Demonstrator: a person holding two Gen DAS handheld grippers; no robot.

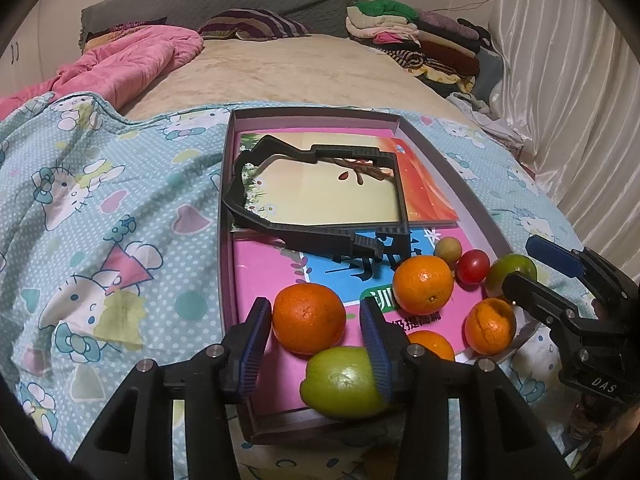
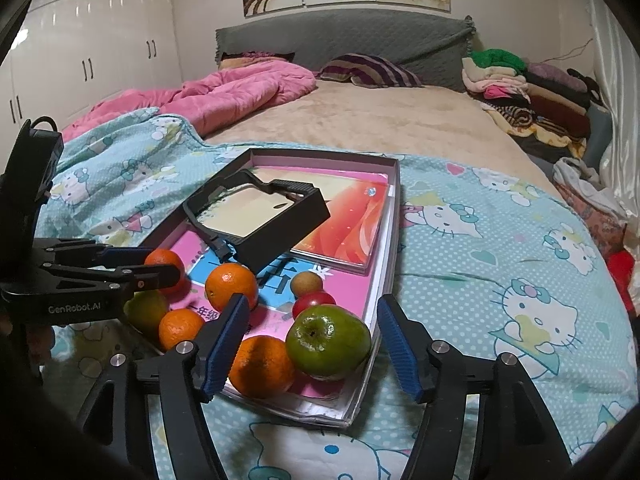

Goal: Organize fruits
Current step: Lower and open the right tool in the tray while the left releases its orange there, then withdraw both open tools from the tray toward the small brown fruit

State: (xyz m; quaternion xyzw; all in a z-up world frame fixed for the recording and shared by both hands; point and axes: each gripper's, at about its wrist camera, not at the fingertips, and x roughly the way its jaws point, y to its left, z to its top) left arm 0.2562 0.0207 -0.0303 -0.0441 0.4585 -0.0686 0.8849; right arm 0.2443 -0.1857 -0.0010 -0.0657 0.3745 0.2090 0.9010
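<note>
A shallow box (image 1: pixel 226 216) (image 2: pixel 394 216) lies on the bed with books, a black frame (image 1: pixel 320 196) (image 2: pixel 256 216) and loose fruit in it. My left gripper (image 1: pixel 316 340) (image 2: pixel 132 264) is open; an orange (image 1: pixel 309 318) (image 2: pixel 164 262) sits between its fingers and a green apple (image 1: pixel 340 382) (image 2: pixel 146 312) lies just below. My right gripper (image 2: pixel 310 344) (image 1: pixel 532 268) is open around another green apple (image 2: pixel 328 342) (image 1: pixel 510 270), with an orange (image 2: pixel 262 366) (image 1: pixel 490 326) beside its left finger. Two more oranges (image 2: pixel 230 284) (image 2: pixel 180 328), a cherry tomato (image 2: pixel 314 300) (image 1: pixel 473 266) and a small brown fruit (image 2: pixel 306 282) (image 1: pixel 448 250) lie nearby.
The box rests on a Hello Kitty sheet (image 1: pixel 100 220) (image 2: pixel 500 280). A pink quilt (image 1: pixel 132 64) (image 2: pixel 224 92) lies at the back left and folded clothes (image 1: pixel 416 36) (image 2: pixel 528 88) are stacked at the back right by a curtain (image 1: pixel 568 80).
</note>
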